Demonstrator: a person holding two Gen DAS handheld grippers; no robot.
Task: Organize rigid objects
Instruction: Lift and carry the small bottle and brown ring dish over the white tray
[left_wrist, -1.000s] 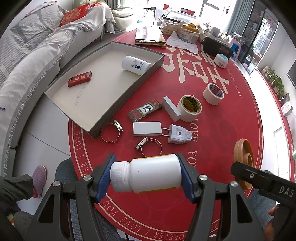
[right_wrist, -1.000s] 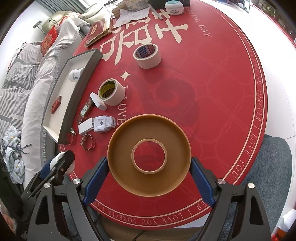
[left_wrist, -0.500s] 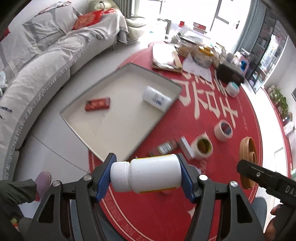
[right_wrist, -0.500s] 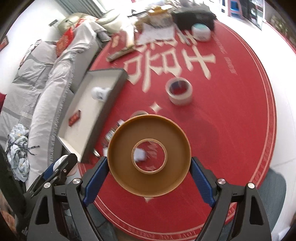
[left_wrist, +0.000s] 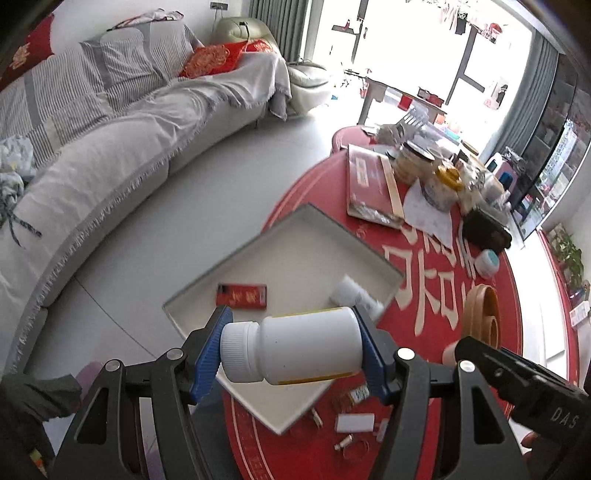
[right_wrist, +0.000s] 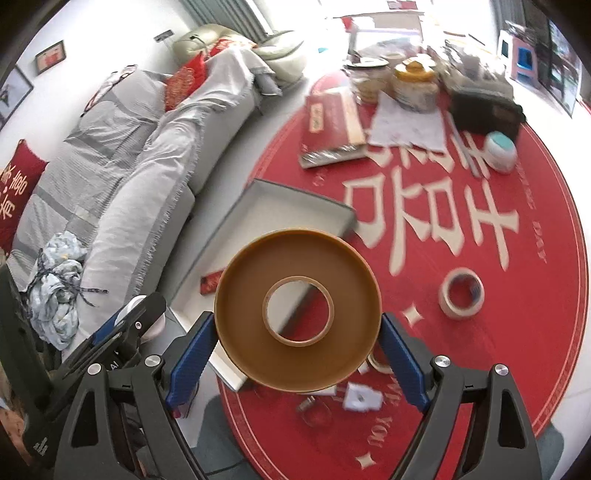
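My left gripper (left_wrist: 295, 350) is shut on a white plastic bottle (left_wrist: 295, 347), held sideways by its cap and base, high above the grey tray (left_wrist: 295, 254). In the tray lie a red packet (left_wrist: 242, 295) and another white bottle (left_wrist: 354, 295). My right gripper (right_wrist: 297, 332) is shut on a big brown tape roll (right_wrist: 297, 310), its rim between the blue pads, above the tray's (right_wrist: 280, 206) near end. The roll (left_wrist: 480, 317) also shows at the right of the left wrist view, and the left gripper's side (right_wrist: 125, 325) shows low left in the right wrist view.
On the red round table (right_wrist: 498, 332) lie a beige tape roll (right_wrist: 461, 293), hose clamps (left_wrist: 351, 446), a white plug (right_wrist: 360, 397) and small boxes. A red box (right_wrist: 332, 125), jars (right_wrist: 413, 85) and a black case (right_wrist: 484, 107) crowd the far edge. A grey sofa (left_wrist: 110, 147) stands left.
Both grippers have risen and moved toward the tray with bottle and tape roll still gripped; the table objects have slid down and shrunk in both views, and the tray now sits under the held things.
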